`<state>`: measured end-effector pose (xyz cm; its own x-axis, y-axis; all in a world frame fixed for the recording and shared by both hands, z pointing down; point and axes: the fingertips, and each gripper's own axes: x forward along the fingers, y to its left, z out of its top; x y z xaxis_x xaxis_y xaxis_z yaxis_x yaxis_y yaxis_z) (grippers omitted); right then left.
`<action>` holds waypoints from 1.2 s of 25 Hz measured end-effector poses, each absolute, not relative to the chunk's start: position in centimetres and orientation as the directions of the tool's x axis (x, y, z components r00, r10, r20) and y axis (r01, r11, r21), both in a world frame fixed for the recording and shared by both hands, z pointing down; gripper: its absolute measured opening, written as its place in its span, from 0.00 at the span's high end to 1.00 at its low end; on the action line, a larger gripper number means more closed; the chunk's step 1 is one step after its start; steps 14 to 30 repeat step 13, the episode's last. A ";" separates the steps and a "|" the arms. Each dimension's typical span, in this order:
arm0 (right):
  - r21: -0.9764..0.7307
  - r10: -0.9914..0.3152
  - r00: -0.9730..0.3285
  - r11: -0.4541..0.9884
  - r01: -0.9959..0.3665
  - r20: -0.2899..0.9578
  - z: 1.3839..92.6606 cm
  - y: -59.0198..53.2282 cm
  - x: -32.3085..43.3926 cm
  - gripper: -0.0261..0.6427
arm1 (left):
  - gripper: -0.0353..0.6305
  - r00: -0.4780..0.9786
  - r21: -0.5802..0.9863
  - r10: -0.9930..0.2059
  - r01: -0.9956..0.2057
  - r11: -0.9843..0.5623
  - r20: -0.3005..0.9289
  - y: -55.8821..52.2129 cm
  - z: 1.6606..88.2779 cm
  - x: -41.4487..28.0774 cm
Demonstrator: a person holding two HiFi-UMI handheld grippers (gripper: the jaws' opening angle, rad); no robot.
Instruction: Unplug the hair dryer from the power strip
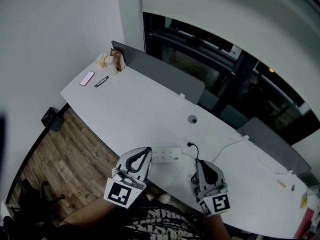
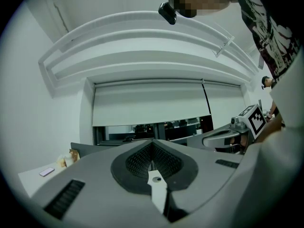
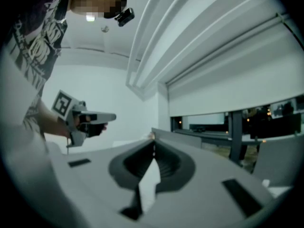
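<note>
The left hand-held gripper (image 1: 146, 150) was held level with its jaws together on nothing, and so was the right hand-held gripper (image 1: 201, 163). Just beyond the left one's tips, between the two, the white power strip (image 1: 166, 154) lay flat on the counter (image 1: 135, 109). A black plug (image 1: 190, 145) sat by the strip's right end, its cord trailing back beside the right one. Farther off stood a grey divider (image 1: 160, 71), with a pink phone (image 1: 87, 78) and pen (image 1: 101, 81) at the far-left corner.
</note>
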<state>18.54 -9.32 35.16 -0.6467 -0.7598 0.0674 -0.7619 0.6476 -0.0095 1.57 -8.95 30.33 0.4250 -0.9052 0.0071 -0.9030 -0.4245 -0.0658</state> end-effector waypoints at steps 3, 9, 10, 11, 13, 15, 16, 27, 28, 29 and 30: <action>-0.015 -0.756 -0.652 0.652 -0.758 0.060 35.1 -9.3 18.2 0.91 | 0.91 0.433 -0.071 -0.901 -0.899 -0.433 0.014 -8.9 30.4 1.6; -0.014 -0.768 -0.637 0.638 -0.770 0.066 35.4 -10.3 16.9 0.91 | 0.91 0.440 -0.065 -0.898 -0.895 -0.441 0.024 -10.1 31.2 0.0; -0.002 -0.769 -0.636 0.638 -0.770 0.063 35.4 -10.5 16.6 0.91 | 0.91 0.441 -0.059 -0.897 -0.895 -0.442 0.025 -10.5 31.3 -0.4; 0.011 -0.769 -0.636 0.638 -0.770 0.061 35.4 -10.7 16.2 0.91 | 0.91 0.443 -0.055 -0.896 -0.894 -0.444 0.026 -10.8 31.4 -0.7; 0.035 -0.771 -0.634 0.636 -0.771 0.057 35.5 -11.1 15.5 0.91 | 0.91 0.451 -0.053 -0.892 -0.891 -0.452 0.028 -11.5 31.6 -1.4; 0.035 -0.771 -0.634 0.636 -0.771 0.057 35.5 -11.1 15.5 0.91 | 0.91 0.451 -0.053 -0.892 -0.891 -0.452 0.028 -11.5 31.6 -1.4; 0.035 -0.771 -0.634 0.636 -0.771 0.057 35.5 -11.1 15.5 0.91 | 0.91 0.451 -0.053 -0.892 -0.891 -0.452 0.028 -11.5 31.6 -1.4; 0.035 -0.771 -0.634 0.636 -0.771 0.057 35.5 -11.1 15.5 0.91 | 0.91 0.451 -0.053 -0.892 -0.891 -0.452 0.028 -11.5 31.6 -1.4; 0.035 -0.771 -0.634 0.636 -0.771 0.057 35.5 -11.1 15.5 0.91 | 0.91 0.451 -0.053 -0.892 -0.891 -0.452 0.028 -11.5 31.6 -1.4; 0.035 -0.771 -0.634 0.636 -0.771 0.057 35.5 -11.1 15.5 0.91 | 0.91 0.451 -0.053 -0.892 -0.891 -0.452 0.028 -11.5 31.6 -1.4; 0.035 -0.771 -0.634 0.636 -0.771 0.057 35.5 -11.1 15.5 0.91 | 0.91 0.451 -0.053 -0.892 -0.891 -0.452 0.028 -11.5 31.6 -1.4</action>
